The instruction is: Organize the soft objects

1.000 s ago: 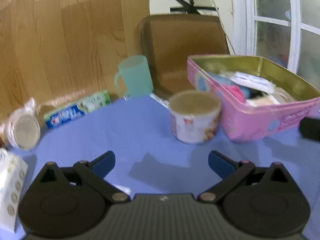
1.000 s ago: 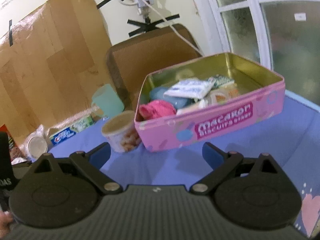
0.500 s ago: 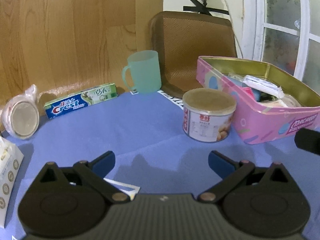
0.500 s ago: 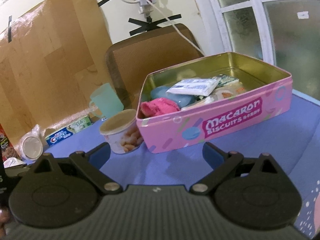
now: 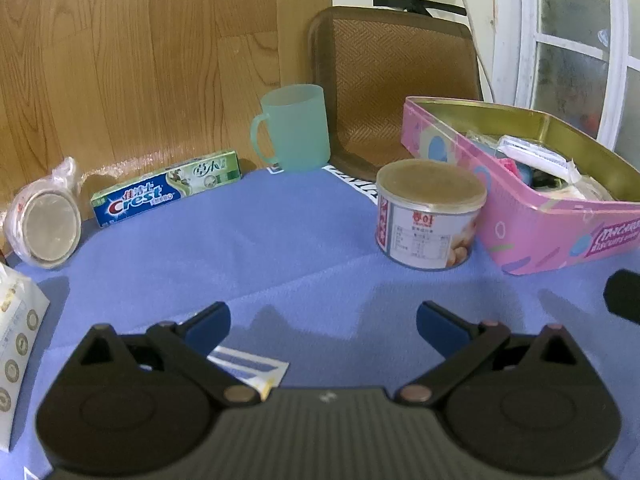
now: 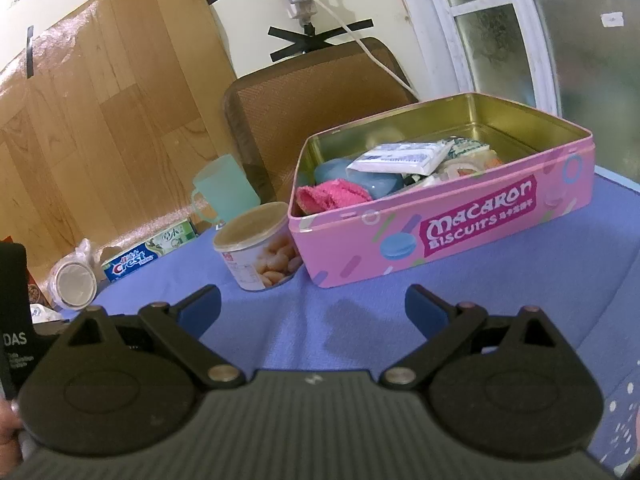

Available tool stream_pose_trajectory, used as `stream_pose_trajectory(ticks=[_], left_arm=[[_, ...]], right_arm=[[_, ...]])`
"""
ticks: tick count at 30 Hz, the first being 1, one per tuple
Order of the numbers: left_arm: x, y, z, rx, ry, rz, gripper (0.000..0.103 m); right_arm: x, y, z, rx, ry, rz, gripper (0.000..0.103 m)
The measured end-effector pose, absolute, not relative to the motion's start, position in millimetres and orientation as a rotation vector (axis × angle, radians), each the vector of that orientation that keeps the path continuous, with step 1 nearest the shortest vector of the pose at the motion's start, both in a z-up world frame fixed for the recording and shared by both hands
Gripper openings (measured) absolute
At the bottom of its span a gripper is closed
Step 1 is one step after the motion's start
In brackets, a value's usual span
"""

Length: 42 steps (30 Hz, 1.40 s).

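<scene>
Both tongs hang wide open over the blue-covered worktop [image 5: 304,248], nothing between their blue tips. The left tongs [image 5: 322,322] hover low above bare cloth, and a small white-and-blue packet [image 5: 250,368] lies flat on the cloth just under the left finger, partly hidden by the linkage. The right tongs [image 6: 312,306] sit spread and empty too, facing the pink biscuit tin [image 6: 460,236].

That tin stands open on the worktop, lid off, gold inside, and it holds the soft things: a pink cloth [image 6: 332,197] bunched in the near-left corner, a light blue soft item [image 6: 360,178] behind it, a white sachet [image 6: 400,158] lying across the top, and more wrappers toward the right that are too jumbled to tell apart. From the left view the tin [image 5: 532,216] sits at the right edge of the scene.

Just beside the tin's left corner stands a lidded can [image 6: 260,246], upright, close to the tin wall. Behind it a green mug [image 5: 294,128] stands near the worktop's far edge, in front of a brown chair back [image 5: 394,80]. A toothpaste box [image 5: 168,190] lies on its long side to the left, and a plastic-wrapped round container [image 5: 44,220] lies tipped over beside it. A white patterned pack [image 5: 16,344] shows at the far left edge.
</scene>
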State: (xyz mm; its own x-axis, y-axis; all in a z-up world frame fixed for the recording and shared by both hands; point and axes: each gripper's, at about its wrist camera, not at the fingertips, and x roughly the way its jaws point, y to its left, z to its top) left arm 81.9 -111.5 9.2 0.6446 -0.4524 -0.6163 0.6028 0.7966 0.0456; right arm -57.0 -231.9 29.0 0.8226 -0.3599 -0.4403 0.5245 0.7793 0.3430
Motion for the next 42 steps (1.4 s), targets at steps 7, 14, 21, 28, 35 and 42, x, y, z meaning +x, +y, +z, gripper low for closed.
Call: stream_pose_trajectory(ticks=[7, 14, 21, 28, 35, 42], left_arm=[[79, -112, 9, 0.267, 0.618, -0.618, 0.103], [79, -112, 9, 0.267, 0.626, -0.632, 0.103], [75, -115, 8, 0.277, 0.623, -0.647, 0.103], [72, -118, 6, 0.294, 0.630, -0.660, 0.103], [72, -119, 4, 0.298, 0.637, -0.667, 0.103], [72, -119, 3, 0.300, 0.638, -0.666, 0.103]], right_arm=[[-60, -231, 29, 0.480, 0.363, -0.493, 0.100], [-61, -231, 30, 0.479, 0.361, -0.493, 0.100], [-63, -231, 30, 0.484, 0.359, -0.500, 0.100], [-64, -232, 29, 0.486, 0.360, -0.503, 0.100], [-64, -232, 27, 0.487, 0.362, -0.503, 0.100], [-62, -231, 26, 0.487, 0.367, -0.504, 0.100]])
